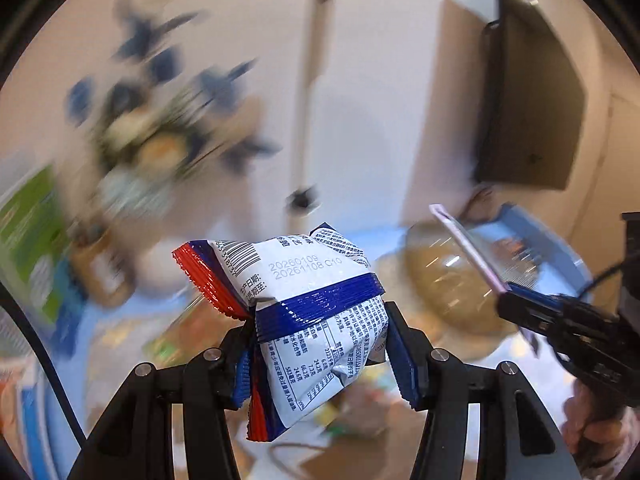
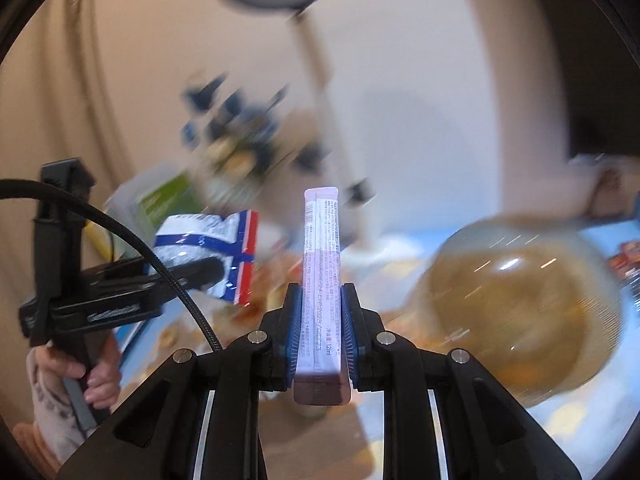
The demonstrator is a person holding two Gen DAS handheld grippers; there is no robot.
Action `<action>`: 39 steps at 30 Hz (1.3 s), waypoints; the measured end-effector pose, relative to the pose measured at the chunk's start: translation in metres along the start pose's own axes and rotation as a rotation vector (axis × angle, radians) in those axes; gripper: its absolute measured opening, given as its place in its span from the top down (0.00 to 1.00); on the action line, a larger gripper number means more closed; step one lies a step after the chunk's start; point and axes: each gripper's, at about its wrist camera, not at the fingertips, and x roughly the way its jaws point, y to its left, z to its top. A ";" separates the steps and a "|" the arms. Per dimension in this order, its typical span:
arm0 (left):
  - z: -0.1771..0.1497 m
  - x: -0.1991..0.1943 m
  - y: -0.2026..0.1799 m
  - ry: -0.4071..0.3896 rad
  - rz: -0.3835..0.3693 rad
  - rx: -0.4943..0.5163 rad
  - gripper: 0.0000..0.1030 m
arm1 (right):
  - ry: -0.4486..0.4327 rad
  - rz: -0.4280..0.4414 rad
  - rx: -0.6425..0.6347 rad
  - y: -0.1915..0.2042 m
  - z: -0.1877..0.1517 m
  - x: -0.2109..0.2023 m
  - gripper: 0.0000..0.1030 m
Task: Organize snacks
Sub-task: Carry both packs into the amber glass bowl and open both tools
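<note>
My left gripper (image 1: 320,336) is shut on a puffy white snack packet (image 1: 308,300) with blue and red edges and a printed barcode; it bulges up between the blue pads. The right wrist view shows the same white packet (image 2: 208,244) at the left, held by the left gripper (image 2: 216,270). My right gripper (image 2: 320,320) is shut on a slim pink stick sachet (image 2: 322,264) that stands upright between its pads. In the left wrist view the pink sachet (image 1: 468,248) and right gripper (image 1: 516,312) sit at the right. Both are raised above the table.
A clear glass bowl (image 2: 520,312) with brownish contents sits on the light blue table (image 2: 600,384) at the right. Blurred snack packs (image 1: 188,328) lie below. A green box (image 1: 32,240), a bouquet (image 1: 160,128), a lamp pole (image 1: 316,100) and a dark monitor (image 1: 528,100) stand behind.
</note>
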 end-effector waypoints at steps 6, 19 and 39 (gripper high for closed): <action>0.041 0.063 -0.073 0.018 -0.200 0.028 0.47 | -0.034 -0.153 0.081 -0.079 0.028 -0.012 0.82; 0.009 0.173 -0.105 0.295 -0.127 0.096 0.20 | 0.062 -0.270 0.167 -0.132 0.001 0.009 0.13; 0.012 0.038 0.094 0.109 0.226 -0.105 0.00 | 0.073 0.002 -0.016 0.038 -0.020 0.043 0.03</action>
